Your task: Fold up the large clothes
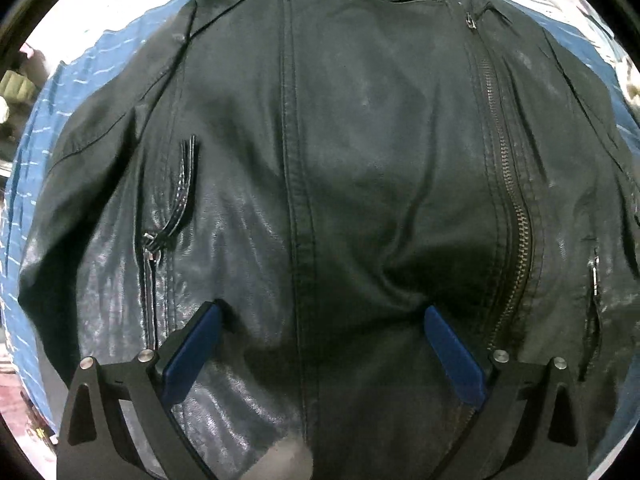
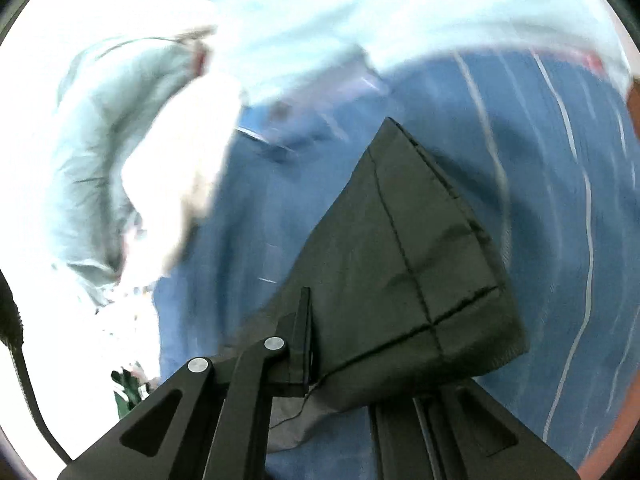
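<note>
No folds show yet: leather jacket [image 1: 360, 180] fills frame; your left gripper [image 1: 320, 312] gapes empty, right gripper [image 2: 320, 320] clamps dark fabric panel [image 2: 400, 260].

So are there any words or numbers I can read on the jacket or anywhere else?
None can be read.
Black leather jacket: only seams, a zipper and pocket pulls, no label showing.
Blue bedsheet: only pale stripes.
The right wrist view is too blurred to show any writing.
</note>
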Demonstrator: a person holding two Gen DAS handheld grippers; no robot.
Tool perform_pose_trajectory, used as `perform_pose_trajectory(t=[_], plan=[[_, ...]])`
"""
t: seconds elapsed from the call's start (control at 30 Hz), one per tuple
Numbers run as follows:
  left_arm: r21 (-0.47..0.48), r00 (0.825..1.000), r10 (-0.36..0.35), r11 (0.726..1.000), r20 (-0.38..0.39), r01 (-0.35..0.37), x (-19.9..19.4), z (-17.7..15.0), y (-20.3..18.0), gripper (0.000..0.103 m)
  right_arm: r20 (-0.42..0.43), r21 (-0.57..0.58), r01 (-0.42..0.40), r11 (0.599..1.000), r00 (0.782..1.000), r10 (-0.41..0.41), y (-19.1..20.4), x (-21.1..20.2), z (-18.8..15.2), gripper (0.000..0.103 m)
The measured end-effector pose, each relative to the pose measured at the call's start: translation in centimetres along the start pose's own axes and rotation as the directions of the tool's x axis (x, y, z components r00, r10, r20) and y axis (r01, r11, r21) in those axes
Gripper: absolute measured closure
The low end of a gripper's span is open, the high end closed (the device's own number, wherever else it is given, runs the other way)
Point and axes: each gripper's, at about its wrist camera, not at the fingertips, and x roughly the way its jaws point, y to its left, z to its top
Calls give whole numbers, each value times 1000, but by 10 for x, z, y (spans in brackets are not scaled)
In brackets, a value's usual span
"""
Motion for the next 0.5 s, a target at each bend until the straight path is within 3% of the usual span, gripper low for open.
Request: perform_pose_trajectory(t=[0.13,0.27,0.37,0.5], plan=[[-35,999,25,999,22,-24,-14,8,13,0,45,-146,-52,988,997,59,73,-41,-3,98],[-120,995,91,989,40,-86,-33,15,43,0,53,-328,-98,940,991,122,163,-65,-32,98],[-198,992,119,974,40,-109,-42,16,73,0,15,-480,-138,867,986,166,231,-69,-81,98],[-310,982,187,936,36,-167,-53,8,129,0,-82,-693,-190,696,979,185,313,-49,-182,98]])
